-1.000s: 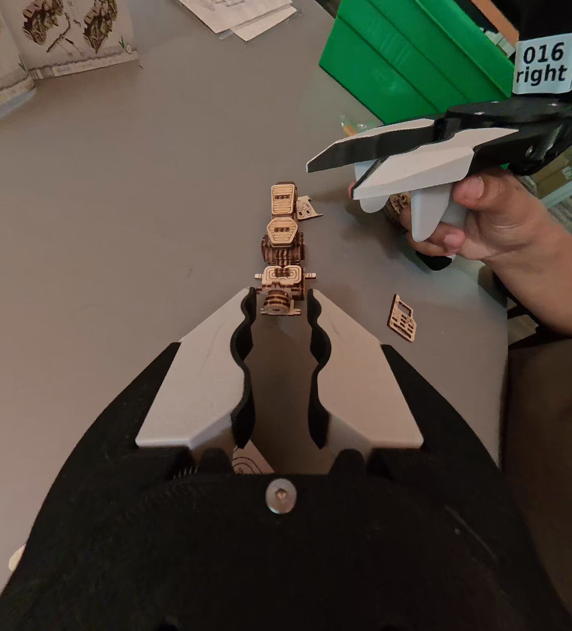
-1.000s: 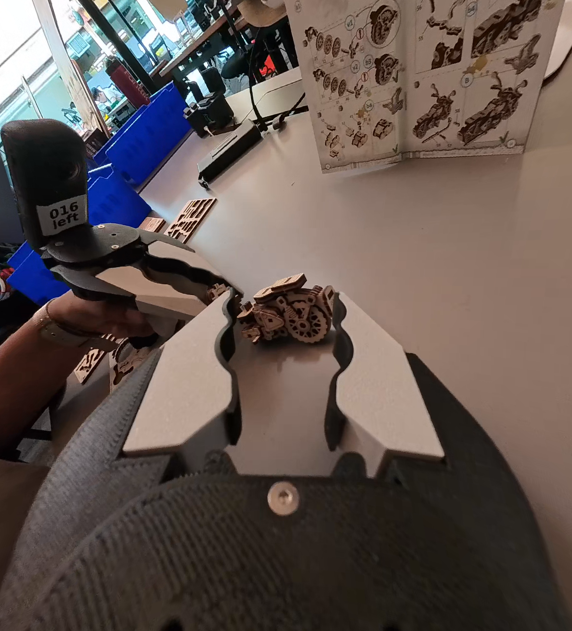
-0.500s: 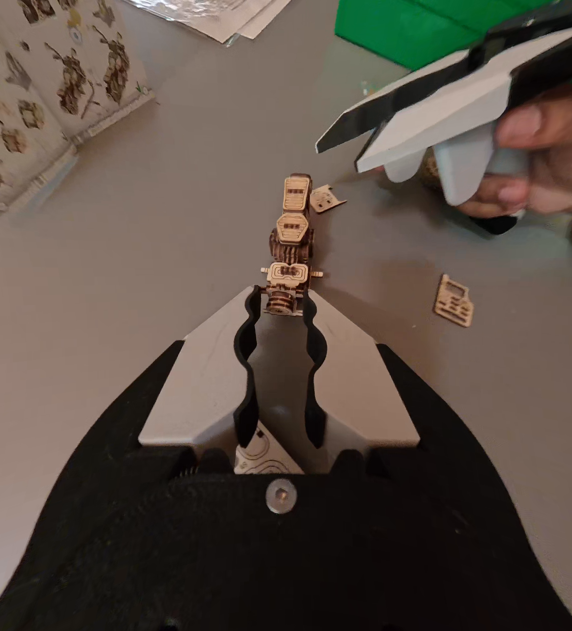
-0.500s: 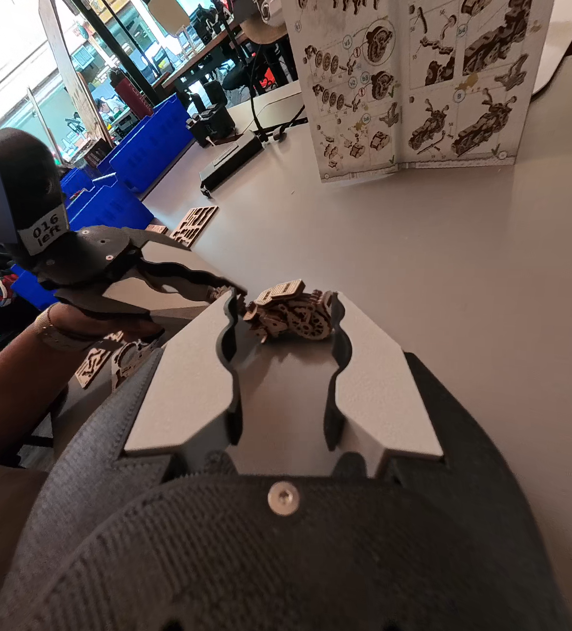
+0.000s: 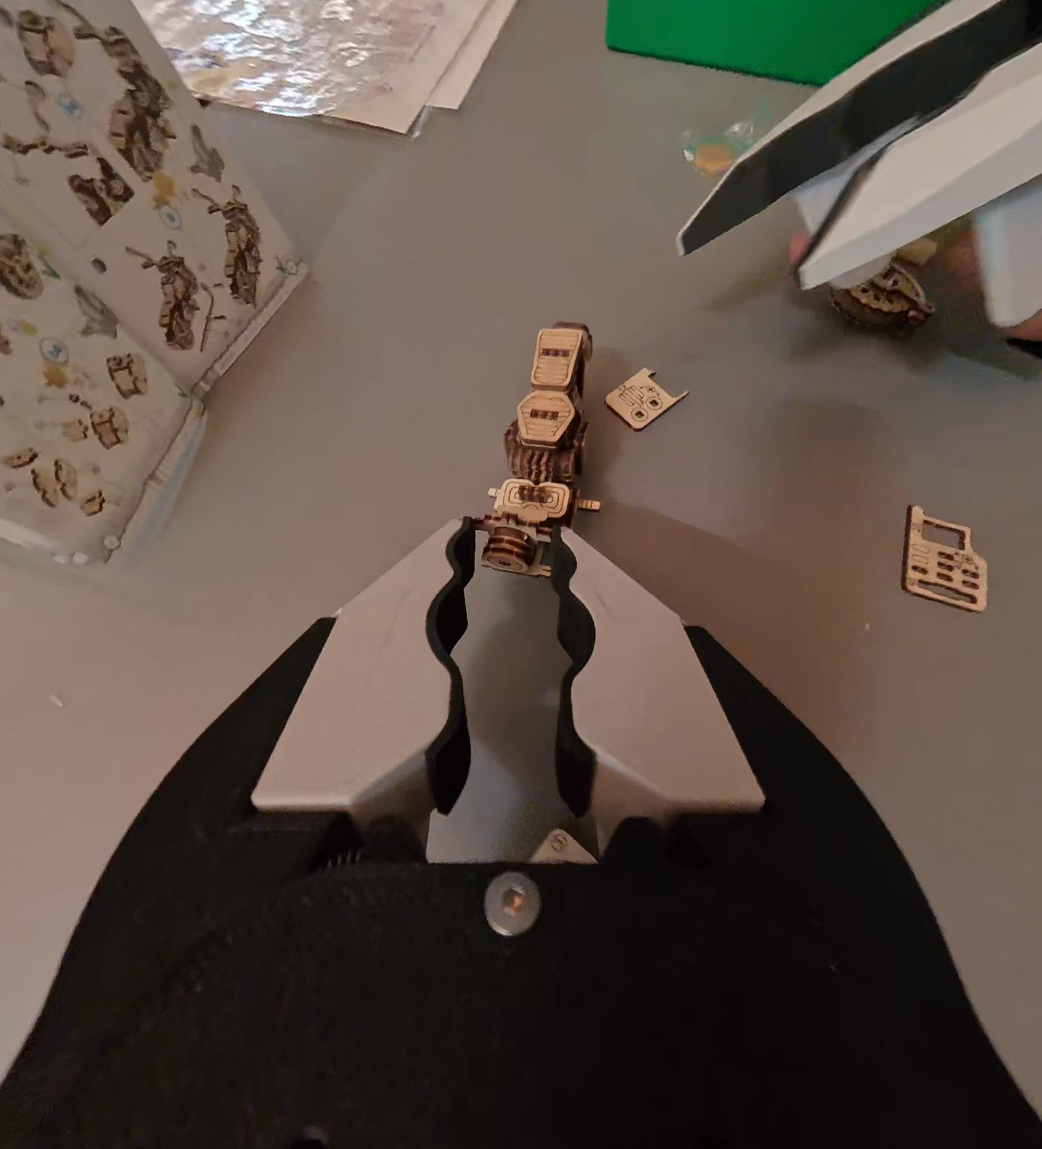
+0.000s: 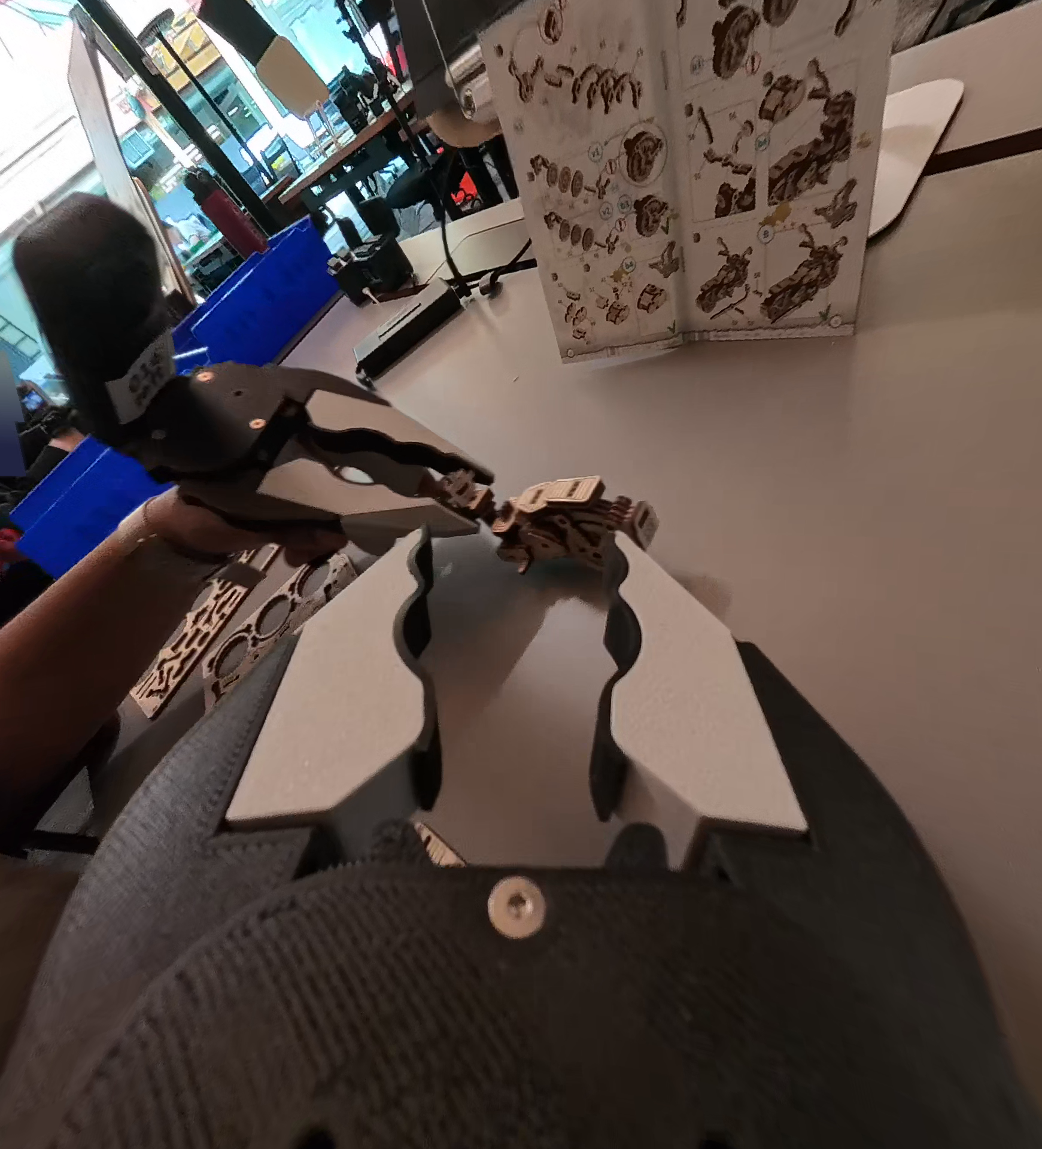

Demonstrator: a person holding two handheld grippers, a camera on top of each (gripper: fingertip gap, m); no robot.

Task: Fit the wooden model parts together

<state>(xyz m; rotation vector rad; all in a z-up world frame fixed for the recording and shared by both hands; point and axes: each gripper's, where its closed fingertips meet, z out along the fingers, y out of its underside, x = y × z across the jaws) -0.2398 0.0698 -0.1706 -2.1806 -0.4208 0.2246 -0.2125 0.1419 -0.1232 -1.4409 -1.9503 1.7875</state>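
A small wooden motorcycle model stands on the grey table, pointing away from me in the left wrist view. My left gripper is shut on its near end, a round layered part under a flat plate. In the right wrist view the left gripper holds that end from the left, and the rest of the model sticks out to the right. My right gripper is open and empty, just short of the model. It also shows in the left wrist view, raised at the upper right.
Two flat loose wooden pieces lie right of the model. A round wooden assembly sits under the right gripper. An instruction sheet stands behind. A green bin, blue bins and punched-out part sheets flank the table. One gripper's finger ends stand about 10 cm off the other's.
My left gripper has moved forward, and the model's near end now sits between its tips. My right gripper has drawn back from around the model and risen.
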